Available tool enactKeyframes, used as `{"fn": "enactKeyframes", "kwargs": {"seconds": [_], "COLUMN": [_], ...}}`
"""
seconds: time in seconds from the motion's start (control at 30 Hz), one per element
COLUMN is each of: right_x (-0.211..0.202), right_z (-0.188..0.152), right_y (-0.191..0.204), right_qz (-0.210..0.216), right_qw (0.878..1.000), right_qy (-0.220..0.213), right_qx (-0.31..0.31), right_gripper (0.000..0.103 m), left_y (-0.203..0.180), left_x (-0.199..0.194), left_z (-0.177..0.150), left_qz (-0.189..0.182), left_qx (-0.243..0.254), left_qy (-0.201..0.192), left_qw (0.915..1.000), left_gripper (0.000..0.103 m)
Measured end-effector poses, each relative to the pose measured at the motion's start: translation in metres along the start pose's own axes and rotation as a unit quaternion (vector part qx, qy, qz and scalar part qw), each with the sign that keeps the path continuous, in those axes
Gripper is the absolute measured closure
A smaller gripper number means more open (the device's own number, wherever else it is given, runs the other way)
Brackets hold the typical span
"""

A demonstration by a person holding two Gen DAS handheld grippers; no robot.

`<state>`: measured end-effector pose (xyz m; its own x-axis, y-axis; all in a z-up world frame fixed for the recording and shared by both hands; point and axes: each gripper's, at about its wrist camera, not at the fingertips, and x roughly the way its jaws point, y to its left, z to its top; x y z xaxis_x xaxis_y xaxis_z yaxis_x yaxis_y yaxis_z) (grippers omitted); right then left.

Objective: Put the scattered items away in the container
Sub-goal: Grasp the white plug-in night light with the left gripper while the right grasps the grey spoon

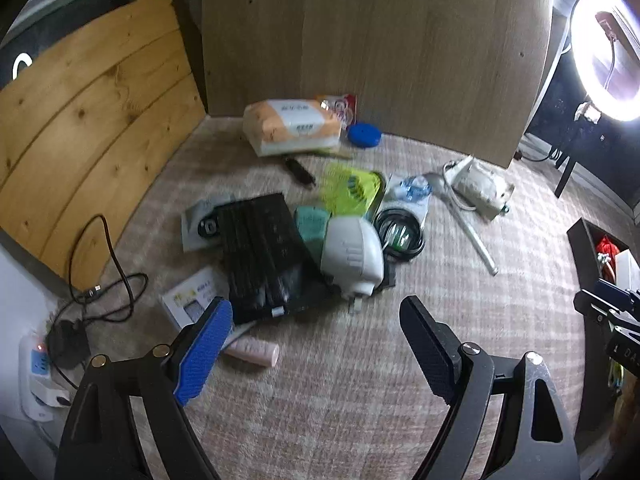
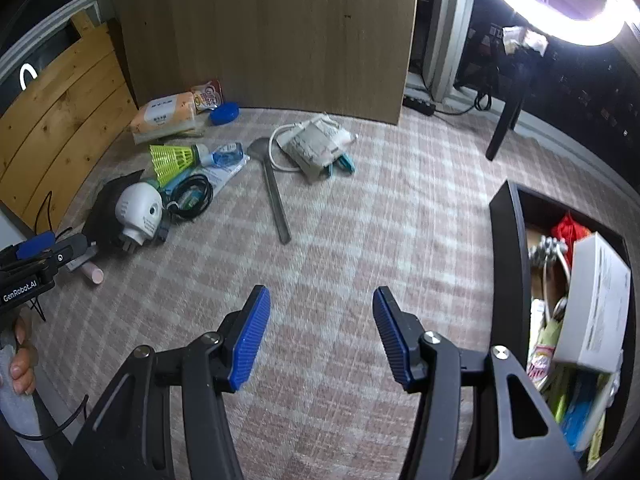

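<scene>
Your left gripper [image 1: 316,344] hung wide open above the checked carpet [image 1: 360,380], holding nothing, its fingers just short of the clutter. Nearest it lay a pink tube [image 1: 256,353] and a small box [image 1: 192,296], then a black pouch [image 1: 260,252] touching a white plug adapter [image 1: 354,254]. Beyond those sat a coiled cable [image 1: 400,232], a yellow-green shuttlecock [image 1: 350,188] and a tissue pack [image 1: 292,126]. Your right gripper [image 2: 320,336] was also spread wide and empty. The black container [image 2: 510,248] stood just to its right, already crowded, with a white box [image 2: 596,304] on top.
</scene>
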<state>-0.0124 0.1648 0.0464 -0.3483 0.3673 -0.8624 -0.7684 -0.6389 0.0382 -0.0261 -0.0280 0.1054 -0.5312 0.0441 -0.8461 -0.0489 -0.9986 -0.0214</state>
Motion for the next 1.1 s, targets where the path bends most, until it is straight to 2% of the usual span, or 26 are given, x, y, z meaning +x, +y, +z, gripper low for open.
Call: {"fn": "enactKeyframes", "kwargs": {"seconds": [0.23, 0.43, 0.9, 1.1], "right_x": [-0.008, 0.007, 0.118, 0.152], "right_z": [0.03, 0.049, 0.088, 0.1], "right_y": [0.001, 0.007, 0.023, 0.031], "right_qz": [0.019, 0.023, 0.059, 0.064], "right_qw": [1.0, 0.999, 0.993, 0.99], "right_qy": [-0.012, -0.006, 0.095, 0.118], "right_qx": [-0.009, -0.029, -0.046, -0.049], "right_gripper": [0.05, 0.053, 0.062, 0.066], "left_y": [-0.009, -0.006, -0.014, -0.018], "left_x": [-0.013, -0.001, 0.072, 0.088], "left_z": [0.02, 0.032, 0.048, 0.051], "left_qz": [0.01, 0.015, 0.015, 0.011], "left_qx": [0.017, 0.022, 0.05, 0.062], "left_qy": [-0.017, -0.012, 0.051, 0.067], "left_qw": [0.9996, 0.9996, 0.9973, 0.9958], "left_gripper": [0.018, 0.018, 0.019, 0.02]}}
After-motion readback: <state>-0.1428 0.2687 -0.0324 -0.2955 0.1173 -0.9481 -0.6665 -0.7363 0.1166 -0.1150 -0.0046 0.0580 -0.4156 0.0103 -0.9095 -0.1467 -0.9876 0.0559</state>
